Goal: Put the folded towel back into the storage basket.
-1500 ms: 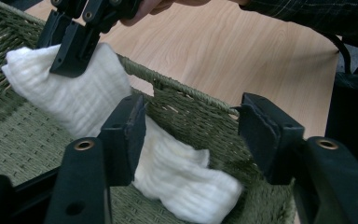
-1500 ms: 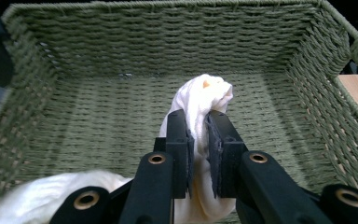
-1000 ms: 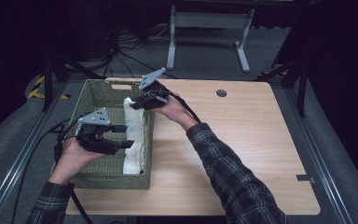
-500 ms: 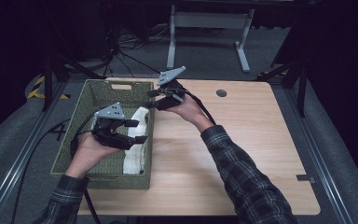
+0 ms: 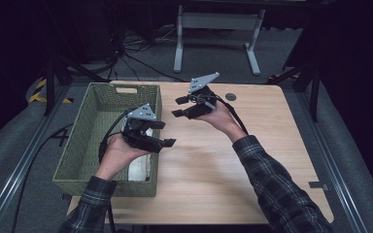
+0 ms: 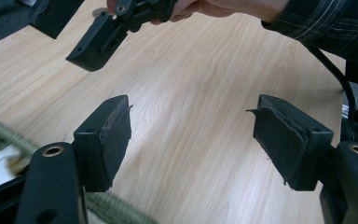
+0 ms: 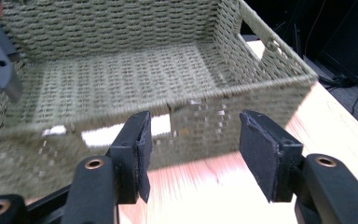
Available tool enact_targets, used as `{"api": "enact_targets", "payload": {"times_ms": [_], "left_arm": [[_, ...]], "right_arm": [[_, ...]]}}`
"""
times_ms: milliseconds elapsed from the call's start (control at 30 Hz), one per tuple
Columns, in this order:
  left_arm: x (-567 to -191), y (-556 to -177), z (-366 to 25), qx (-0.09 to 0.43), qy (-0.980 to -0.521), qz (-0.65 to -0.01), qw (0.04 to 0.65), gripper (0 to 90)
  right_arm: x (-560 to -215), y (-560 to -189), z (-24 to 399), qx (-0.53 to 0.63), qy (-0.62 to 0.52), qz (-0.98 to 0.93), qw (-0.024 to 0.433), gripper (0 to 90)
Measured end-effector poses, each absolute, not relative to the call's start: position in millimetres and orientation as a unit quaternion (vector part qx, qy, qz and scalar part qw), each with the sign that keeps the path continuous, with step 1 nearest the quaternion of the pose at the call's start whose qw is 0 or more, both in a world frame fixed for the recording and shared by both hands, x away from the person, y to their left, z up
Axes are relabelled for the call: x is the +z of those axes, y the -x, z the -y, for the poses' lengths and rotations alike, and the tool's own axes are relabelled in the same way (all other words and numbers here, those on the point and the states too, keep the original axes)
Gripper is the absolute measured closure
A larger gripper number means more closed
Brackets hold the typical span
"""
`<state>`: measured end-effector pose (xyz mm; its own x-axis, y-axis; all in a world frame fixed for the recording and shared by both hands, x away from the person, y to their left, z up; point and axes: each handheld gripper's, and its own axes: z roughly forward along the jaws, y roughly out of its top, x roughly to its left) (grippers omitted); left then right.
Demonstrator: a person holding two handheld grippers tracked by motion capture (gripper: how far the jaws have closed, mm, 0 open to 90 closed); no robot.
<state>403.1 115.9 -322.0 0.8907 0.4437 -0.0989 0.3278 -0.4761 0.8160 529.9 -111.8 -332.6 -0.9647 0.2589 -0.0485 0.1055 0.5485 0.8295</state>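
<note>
A green woven basket (image 5: 90,141) stands on the left part of the wooden table (image 5: 209,170). A white folded cloth (image 5: 141,167) lies inside it along the right wall. My left gripper (image 5: 164,133) hovers over the basket's right rim, pointing right; its jaws have just been opening, with nothing between them. My right gripper (image 5: 178,107) hangs over the table right of the basket, pointing left; its jaws too have just been opening and are empty. In the left gripper view the left gripper (image 6: 191,149) frames bare wood. In the right gripper view the right gripper (image 7: 193,154) faces the basket (image 7: 121,70).
A small dark round disc (image 5: 230,97) sits near the table's far edge. Behind the table stands a grey metal frame (image 5: 213,22) amid floor cables. Bare wood stretches across the table's middle and right.
Both hands have moved right, out of the basket toward the table. Both pairs of jaws stand wider apart than before. The white cloth stays in the basket.
</note>
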Motion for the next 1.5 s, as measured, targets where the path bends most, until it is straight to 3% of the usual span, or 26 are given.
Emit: {"api": "enact_targets", "payload": {"times_ms": [700, 1500], "left_arm": [[-331, -391, -40, 0.051, -0.869, -0.196, 0.452, 28.3], [-388, -372, 13, 0.04, -0.884, -0.171, 0.434, 27.9]], "right_arm": [[-343, -492, 210, 0.462, -0.126, -0.872, 0.096, 42.4], [-391, -458, 287, 0.443, -0.179, -0.873, 0.098, 40.0]]}}
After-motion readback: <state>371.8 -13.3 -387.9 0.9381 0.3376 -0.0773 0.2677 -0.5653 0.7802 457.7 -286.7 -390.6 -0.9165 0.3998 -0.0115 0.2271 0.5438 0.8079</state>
